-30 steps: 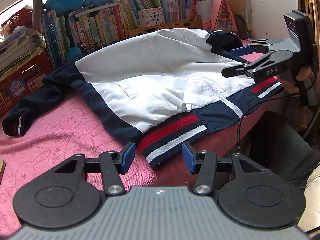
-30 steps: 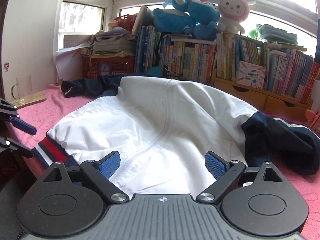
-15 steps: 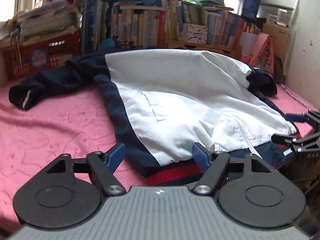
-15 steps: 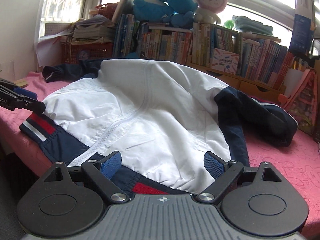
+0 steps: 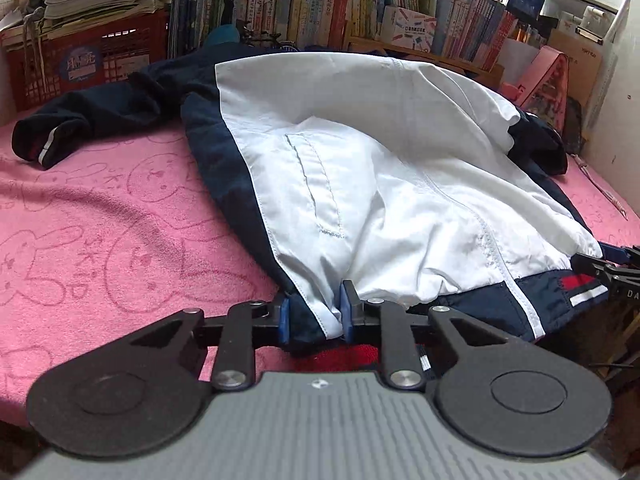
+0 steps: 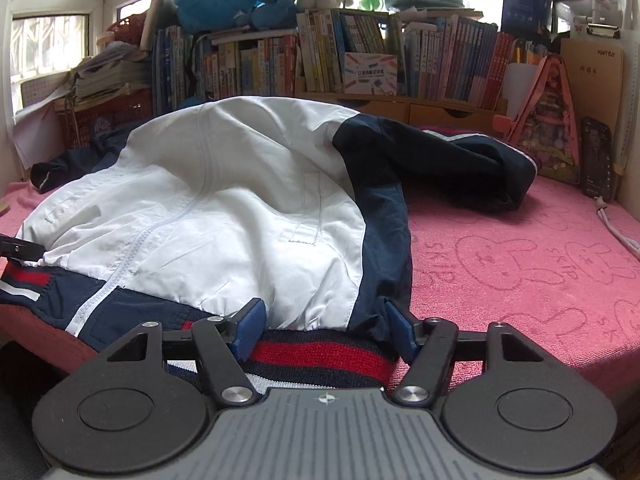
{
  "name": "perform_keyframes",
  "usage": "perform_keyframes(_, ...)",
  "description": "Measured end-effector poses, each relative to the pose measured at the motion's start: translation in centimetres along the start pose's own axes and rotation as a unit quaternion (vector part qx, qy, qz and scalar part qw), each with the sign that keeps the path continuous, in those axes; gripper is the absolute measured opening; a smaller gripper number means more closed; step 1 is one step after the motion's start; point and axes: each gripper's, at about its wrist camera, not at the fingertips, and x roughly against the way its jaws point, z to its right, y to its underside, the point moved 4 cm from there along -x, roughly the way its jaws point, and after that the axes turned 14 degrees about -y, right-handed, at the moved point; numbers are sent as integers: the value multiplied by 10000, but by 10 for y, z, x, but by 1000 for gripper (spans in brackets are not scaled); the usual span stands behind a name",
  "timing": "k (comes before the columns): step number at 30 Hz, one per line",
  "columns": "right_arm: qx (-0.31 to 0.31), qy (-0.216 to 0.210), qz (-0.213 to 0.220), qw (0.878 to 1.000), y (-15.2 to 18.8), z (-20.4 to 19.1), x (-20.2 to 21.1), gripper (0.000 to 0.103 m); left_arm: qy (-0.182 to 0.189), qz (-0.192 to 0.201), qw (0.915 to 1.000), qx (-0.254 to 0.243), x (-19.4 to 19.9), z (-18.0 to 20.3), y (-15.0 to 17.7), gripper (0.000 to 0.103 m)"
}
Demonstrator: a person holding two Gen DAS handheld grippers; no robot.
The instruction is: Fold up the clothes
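Note:
A white and navy jacket [image 5: 360, 168] with a red, white and navy striped hem lies spread on a pink blanket [image 5: 100, 220]; it also shows in the right wrist view [image 6: 224, 216]. My left gripper [image 5: 314, 318] is closed on the jacket's bottom left corner, with fabric pinched between the blue pads. My right gripper [image 6: 326, 330] is open, its fingers on either side of the hem's bottom right corner. One navy sleeve [image 5: 88, 120] lies out to the left, the other sleeve [image 6: 448, 164] out to the right.
A shelf of books [image 6: 360, 60] with plush toys [image 6: 240, 0] runs along the back. A red crate [image 5: 84, 64] stacked with papers stands back left. A pink triangular bag [image 6: 548, 120] and a phone [image 6: 598, 160] lean at the right. The bed's front edge is right under both grippers.
Both grippers moved in to the jacket's hem corners. The left gripper went from open to closed on the bottom left corner. The right gripper's fingers narrowed around the hem.

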Motion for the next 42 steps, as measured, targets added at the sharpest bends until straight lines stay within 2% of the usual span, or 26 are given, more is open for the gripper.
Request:
perform_keyframes(3,55,-213,-329,9992,-5,7,10,44,129,-103,9998,-124,15,-9,3,23)
perform_keyframes(6,-199,-473,-586,9970,-15,22,20,43,230,-8,9997,-127,31,-24,-3,29)
perform_keyframes(9,-976,-842,-198,9915,-33,51,33,53,48,334,9994,21,44,-46,-27,32)
perform_keyframes(11,-1418,-969,174,9850,-47,74,36,67,46,518,9986,65,48,-50,-47,34)
perform_keyframes(12,-1580,-949,354,9822,-55,88,34,68,54,661,9978,0,49,-46,-56,34)
perform_keyframes(14,-1743,-683,624,9803,-67,114,24,71,153,1079,9934,-356,47,-15,-75,37)
perform_keyframes(16,-1878,-139,785,9790,-76,139,12,74,529,1341,9880,-550,36,29,-86,44)
perform_keyframes(18,-1770,487,831,9795,-86,160,-1,74,1085,1277,9839,-617,15,77,-92,45)
perform_keyframes(20,-1547,989,776,9799,-95,176,-19,76,1434,1106,9806,-744,-11,124,-96,45)
perform_keyframes(22,-1552,1094,730,9791,-104,191,-38,82,1707,934,9770,-876,-38,168,-100,45)
perform_keyframes(23,-1623,1050,703,9786,-108,199,-49,87,1697,847,9772,-955,-52,185,-101,45)
perform_keyframes(25,-1833,990,530,9766,-114,218,-73,89,1676,719,9774,-1073,-75,210,-99,45)
perform_keyframes(26,-1965,944,412,9751,-115,227,-85,87,1671,660,9773,-1126,-84,220,-98,45)
perform_keyframes(28,-2203,860,181,9715,-117,239,-106,46,1630,653,9764,-1255,-93,227,-91,45)
perform_keyframes(29,-2194,981,108,9706,-121,242,-112,22,1600,675,9759,-1322,-97,230,-87,46)
perform_keyframes(30,-2111,1108,85,9711,-128,244,-115,13,1591,698,9749,-1391,-99,231,-83,48)
perform_keyframes(33,-1499,1539,269,9763,-163,243,-110,10,1655,765,9704,-1587,-94,231,-77,55)
perform_keyframes(35,-1018,1860,639,9752,-200,240,-99,10,1722,768,9679,-1663,-93,233,-75,62)
perform_keyframes(39,-302,2100,1675,9628,-282,220,-72,10,1844,753,9650,-1706,-92,236,-74,66)
perform_keyframes(41,73,2115,1983,9570,-312,208,-69,10,2023,738,9614,-1711,-90,238,-73,66)
perform_keyframes(42,316,2154,2006,9552,-321,204,-73,12,2059,738,9607,-1711,-90,239,-73,67)
